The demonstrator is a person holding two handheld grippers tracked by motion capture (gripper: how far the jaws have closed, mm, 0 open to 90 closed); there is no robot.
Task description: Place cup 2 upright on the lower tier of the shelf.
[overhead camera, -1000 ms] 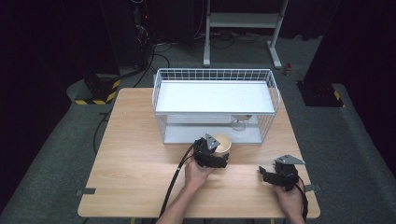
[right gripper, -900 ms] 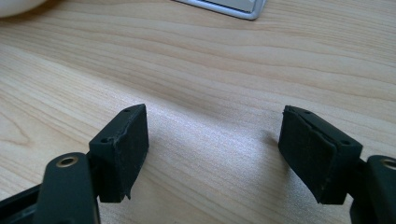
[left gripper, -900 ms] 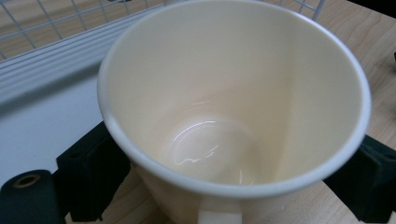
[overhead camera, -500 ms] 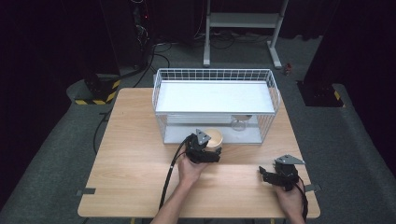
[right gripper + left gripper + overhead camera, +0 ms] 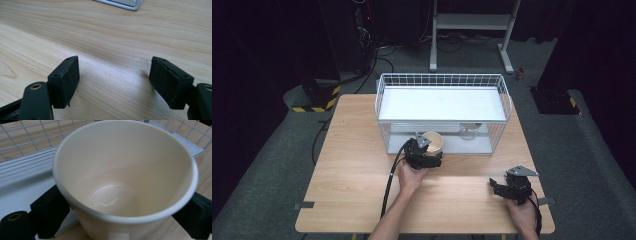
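A cream cup [image 5: 433, 142] stands at the open front of the white wire basket [image 5: 442, 80], and my left gripper [image 5: 426, 154] is shut on it. In the left gripper view the cup [image 5: 125, 182] is empty and upright, with a black jaw pressed on each side of it. Near the table's front right edge my right gripper [image 5: 498, 187] rests low over bare wood. Its jaws stand wide apart in the right gripper view, the gripper [image 5: 113, 82] holding nothing. A small glass item [image 5: 468, 131] sits inside the basket's lower level, to the right of the cup.
The basket has a white shelf [image 5: 441, 104] over its lower level and takes up the back middle of the wooden table [image 5: 347, 170]. A cable [image 5: 389, 180] trails from the left gripper toward the front edge. Dark floor and equipment stands surround the table.
My left gripper has carried the cup away from me, up to the basket's front opening. The right gripper has stayed where it was.
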